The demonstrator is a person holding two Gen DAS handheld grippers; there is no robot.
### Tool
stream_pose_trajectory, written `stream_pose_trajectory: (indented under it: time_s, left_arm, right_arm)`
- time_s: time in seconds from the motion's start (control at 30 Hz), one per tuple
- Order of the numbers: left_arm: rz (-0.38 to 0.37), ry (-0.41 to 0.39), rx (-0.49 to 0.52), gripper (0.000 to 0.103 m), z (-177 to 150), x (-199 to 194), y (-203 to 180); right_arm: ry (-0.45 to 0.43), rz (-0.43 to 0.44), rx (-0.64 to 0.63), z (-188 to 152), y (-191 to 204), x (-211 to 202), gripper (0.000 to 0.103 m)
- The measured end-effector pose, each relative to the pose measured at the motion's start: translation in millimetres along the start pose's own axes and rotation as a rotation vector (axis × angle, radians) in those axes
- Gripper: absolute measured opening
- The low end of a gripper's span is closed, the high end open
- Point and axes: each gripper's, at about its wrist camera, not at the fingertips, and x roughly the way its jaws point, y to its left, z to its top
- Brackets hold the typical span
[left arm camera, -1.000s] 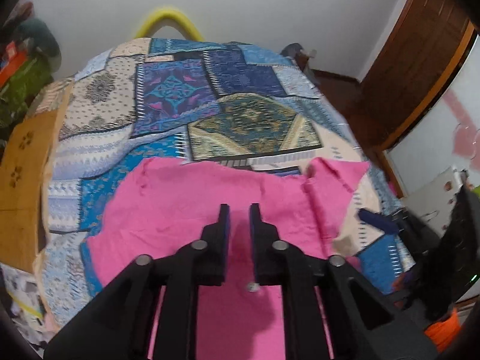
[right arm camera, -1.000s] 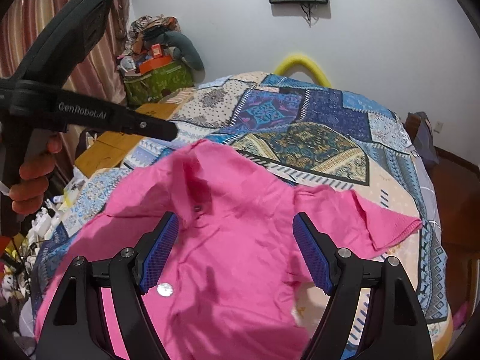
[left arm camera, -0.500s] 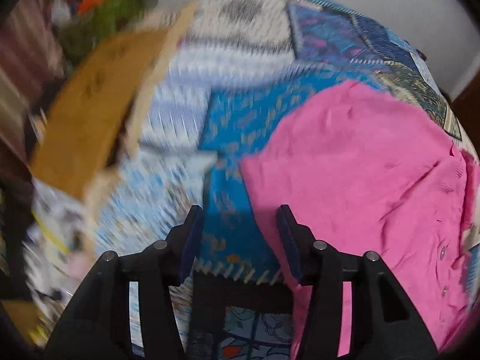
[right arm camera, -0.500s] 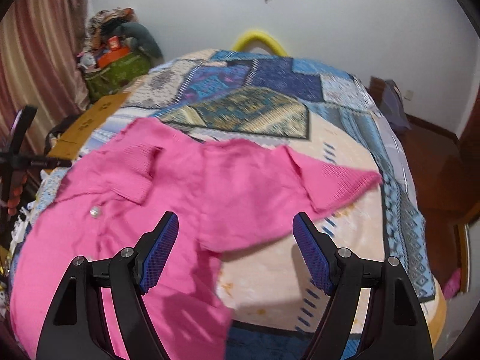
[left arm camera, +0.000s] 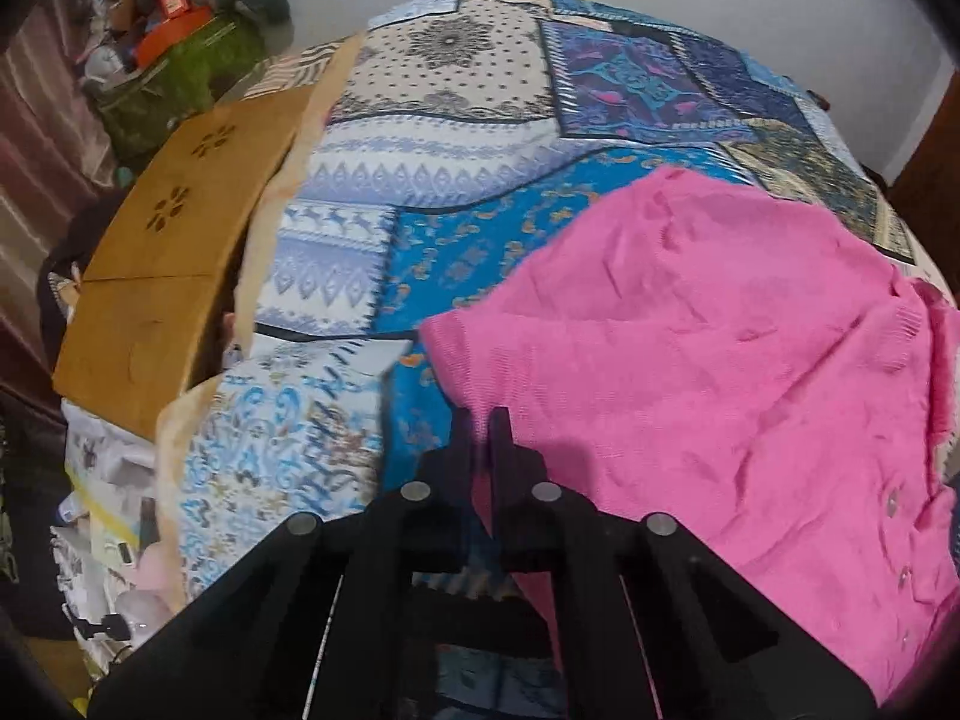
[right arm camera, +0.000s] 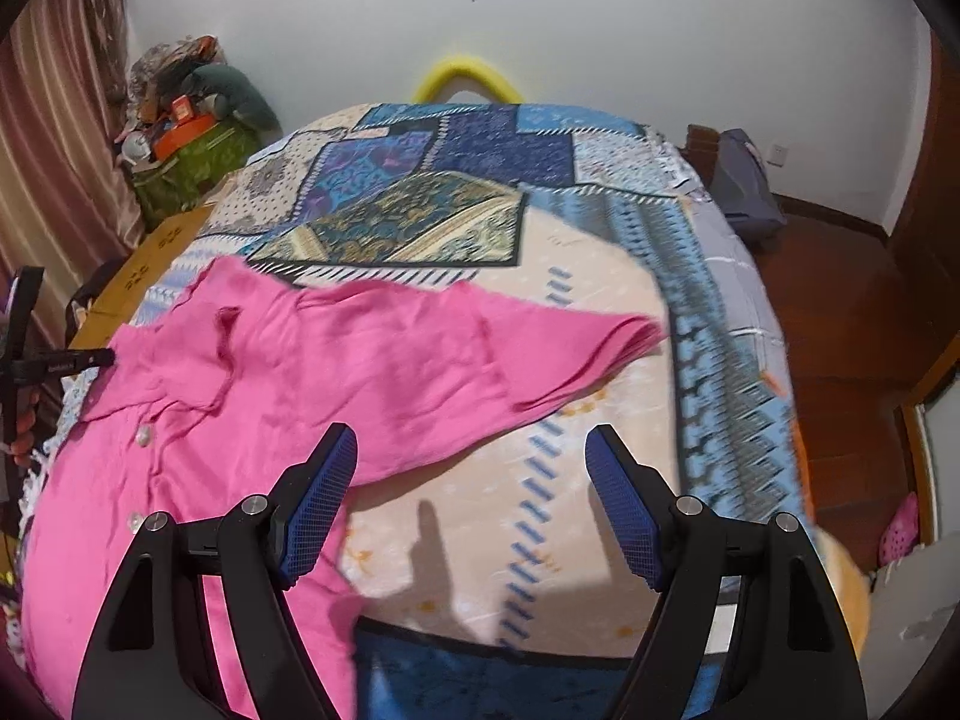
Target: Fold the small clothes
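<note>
A pink button-up shirt lies spread on the patchwork bedspread. My left gripper is shut on the edge of its left sleeve, low over the bed. In the right wrist view the shirt lies at left with its other sleeve stretched out to the right. My right gripper is open and empty above the bedspread, its left finger over the shirt's side below that sleeve.
A brown cardboard box sits beside the bed's left edge. A green bag with clutter stands in the far corner by the curtain. A yellow arch rises behind the bed. Wooden floor lies to the right.
My left gripper let go of the shirt's middle, swung to its left sleeve, opened, then shut on the sleeve edge. My right gripper stayed open and moved right toward the other sleeve.
</note>
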Motion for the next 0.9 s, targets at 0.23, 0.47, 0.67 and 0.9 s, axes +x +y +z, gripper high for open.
stream_pose_trajectory:
  time_s: [0.23, 0.47, 0.67, 0.9]
  left_arm:
    - [0.093, 0.034, 0.052, 0.005, 5, 14, -6]
    - [0.098, -0.030, 0.067, 0.031, 8, -4, -22]
    - [0.062, -0.055, 0.063, 0.042, 13, -12, -32]
    - [0.049, -0.043, 0.101, 0.042, 15, -9, -48]
  right_arm:
    - [0.028, -0.014, 0.006, 13, -20, 19, 0.075]
    - [0.016, 0.036, -0.040, 31, -12, 39, 0.064]
    - [0.060, 0.050, -0.117, 32, -1, 69, 0.048]
    - [0.067, 0.029, -0.067, 32, -15, 81, 0.007]
